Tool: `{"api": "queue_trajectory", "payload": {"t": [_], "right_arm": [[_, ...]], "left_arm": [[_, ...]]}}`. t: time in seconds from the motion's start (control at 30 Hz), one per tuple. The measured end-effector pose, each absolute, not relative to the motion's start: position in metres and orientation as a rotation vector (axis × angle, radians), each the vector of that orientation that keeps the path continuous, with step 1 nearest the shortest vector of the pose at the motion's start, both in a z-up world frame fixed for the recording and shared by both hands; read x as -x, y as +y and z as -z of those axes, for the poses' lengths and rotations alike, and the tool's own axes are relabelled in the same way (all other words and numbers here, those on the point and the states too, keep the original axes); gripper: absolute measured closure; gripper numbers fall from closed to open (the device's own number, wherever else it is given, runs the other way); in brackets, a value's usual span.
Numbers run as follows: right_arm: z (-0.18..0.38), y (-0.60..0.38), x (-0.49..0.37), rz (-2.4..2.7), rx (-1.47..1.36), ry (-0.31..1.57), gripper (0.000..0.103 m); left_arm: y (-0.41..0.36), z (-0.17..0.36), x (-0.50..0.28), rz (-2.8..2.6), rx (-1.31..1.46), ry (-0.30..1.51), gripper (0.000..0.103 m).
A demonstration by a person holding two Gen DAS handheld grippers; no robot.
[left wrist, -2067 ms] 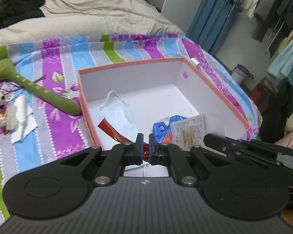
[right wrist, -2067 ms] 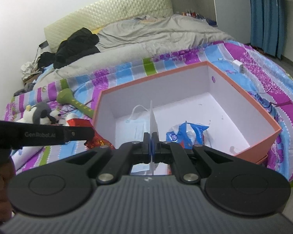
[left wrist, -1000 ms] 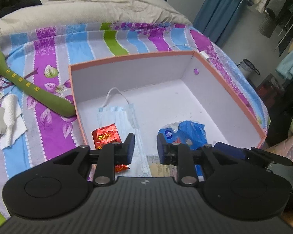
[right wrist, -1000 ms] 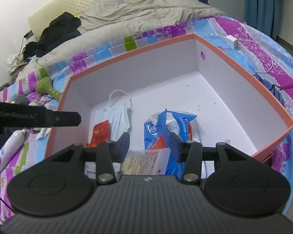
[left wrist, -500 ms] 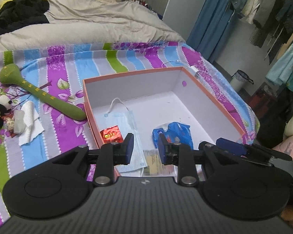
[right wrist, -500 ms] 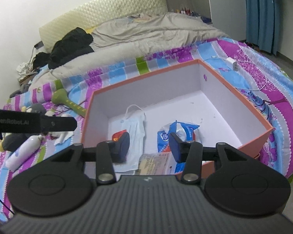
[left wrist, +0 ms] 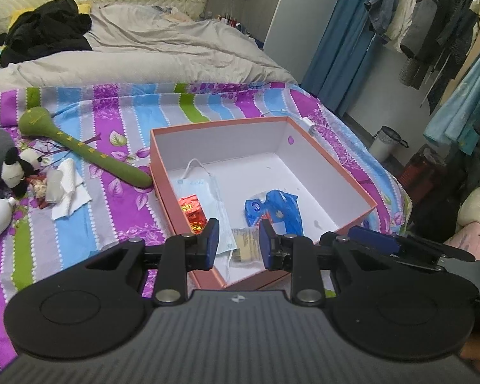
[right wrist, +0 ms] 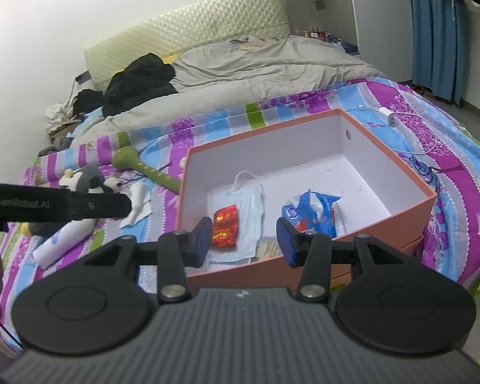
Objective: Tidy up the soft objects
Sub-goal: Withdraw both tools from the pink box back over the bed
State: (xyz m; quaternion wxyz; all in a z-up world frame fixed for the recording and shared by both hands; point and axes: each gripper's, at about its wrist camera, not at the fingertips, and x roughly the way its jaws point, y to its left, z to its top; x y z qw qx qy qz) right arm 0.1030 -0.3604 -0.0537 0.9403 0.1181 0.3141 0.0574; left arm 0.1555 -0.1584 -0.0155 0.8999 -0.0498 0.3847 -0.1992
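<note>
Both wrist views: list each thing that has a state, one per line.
Left gripper: open, holding nothing.
Right gripper: open, holding nothing.
Box: lidless, upright on the bed.
Face mask: lying flat in the box.
Red packet: lying on the mask.
Blue bag: crumpled, in the box.
Paper slip: flat, in the box's near corner.
Green mallet: lying outside the box.
Tissue: crumpled, on the bed.
</note>
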Motion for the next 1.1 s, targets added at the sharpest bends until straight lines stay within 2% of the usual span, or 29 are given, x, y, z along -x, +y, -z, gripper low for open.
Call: {"api": "queue_trajectory", "payload": {"t": [1.1], "right_arm": [[0.043,-0.274,-0.054,-0.378,-0.137,0.647,0.055]], "left_arm": [[-0.055,0.009,-0.058,0.204,0.187,0.721,0.072]]}}
